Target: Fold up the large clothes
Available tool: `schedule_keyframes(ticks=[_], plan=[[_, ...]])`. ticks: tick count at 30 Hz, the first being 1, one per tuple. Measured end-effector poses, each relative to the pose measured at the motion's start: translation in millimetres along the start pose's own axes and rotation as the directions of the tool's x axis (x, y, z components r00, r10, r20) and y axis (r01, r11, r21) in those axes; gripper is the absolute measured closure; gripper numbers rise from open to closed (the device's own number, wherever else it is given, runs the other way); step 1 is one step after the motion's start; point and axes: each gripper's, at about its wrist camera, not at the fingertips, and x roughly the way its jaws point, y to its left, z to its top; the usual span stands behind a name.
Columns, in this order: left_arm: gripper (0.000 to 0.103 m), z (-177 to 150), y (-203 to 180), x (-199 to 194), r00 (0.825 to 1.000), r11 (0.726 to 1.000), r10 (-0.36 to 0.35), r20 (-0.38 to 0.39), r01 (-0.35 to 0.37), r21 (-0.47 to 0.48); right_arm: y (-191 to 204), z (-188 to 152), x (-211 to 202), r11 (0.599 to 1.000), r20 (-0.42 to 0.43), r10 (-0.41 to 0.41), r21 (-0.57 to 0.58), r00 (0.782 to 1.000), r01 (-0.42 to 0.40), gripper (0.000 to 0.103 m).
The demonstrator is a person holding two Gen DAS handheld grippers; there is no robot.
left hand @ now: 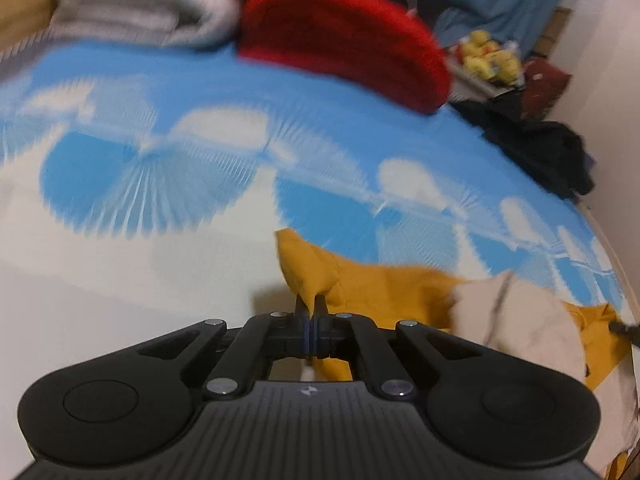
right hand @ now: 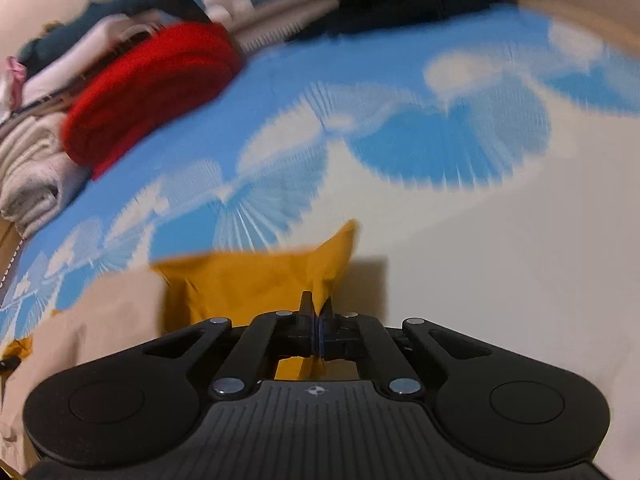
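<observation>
A mustard-yellow garment [left hand: 384, 288] hangs between my two grippers above a bed with a blue and white sheet [left hand: 160, 168]. My left gripper [left hand: 310, 304] is shut on one corner of the garment, which sticks up past the fingers. My right gripper [right hand: 318, 306] is shut on another corner of the garment [right hand: 248, 280]. A beige garment [left hand: 516, 328] lies over the yellow one to the right in the left wrist view and at lower left in the right wrist view [right hand: 100, 320]. Both views are motion-blurred.
A folded red cloth [left hand: 344, 36] and folded grey-white cloths [left hand: 140, 4] lie at the far side of the bed; the red cloth also shows in the right wrist view [right hand: 152, 88]. Dark clothes [left hand: 540, 148] and yellow plush toys [left hand: 488, 56] sit at the right by a wall.
</observation>
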Motion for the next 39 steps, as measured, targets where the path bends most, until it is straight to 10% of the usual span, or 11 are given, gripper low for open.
schedule_keyframes(ticks=[15,23,26,31,39], plan=[[0.102,80.6,-25.8,-21.9,0.981,0.992,-0.061,0.184,0.039,0.121,48.7,71.1,-41.6,0.992,0.261,0.087,-0.112,0.961,-0.06,0.103],[0.102,181.1,-21.5,63.4,0.968,0.997,-0.054,0.247,0.036,0.074,76.8,169.7,26.5,0.992,0.333,0.07,-0.125,0.94,-0.029,0.103],[0.082,202.5,-15.7,85.1,0.965,1.0,-0.023,0.26,0.019,0.018,82.0,204.8,64.5,0.997,0.335,0.022,-0.078,0.942,0.005,0.099],[0.075,176.6,-8.5,57.6,0.969,0.999,-0.048,0.243,0.043,0.027,74.4,198.9,59.7,0.996,0.371,-0.007,-0.076,0.928,0.037,0.094],[0.073,62.5,-5.0,-88.6,0.957,0.996,-0.06,0.285,0.039,0.08,44.0,116.5,-85.1,0.989,0.47,0.119,-0.135,0.875,-0.061,0.094]])
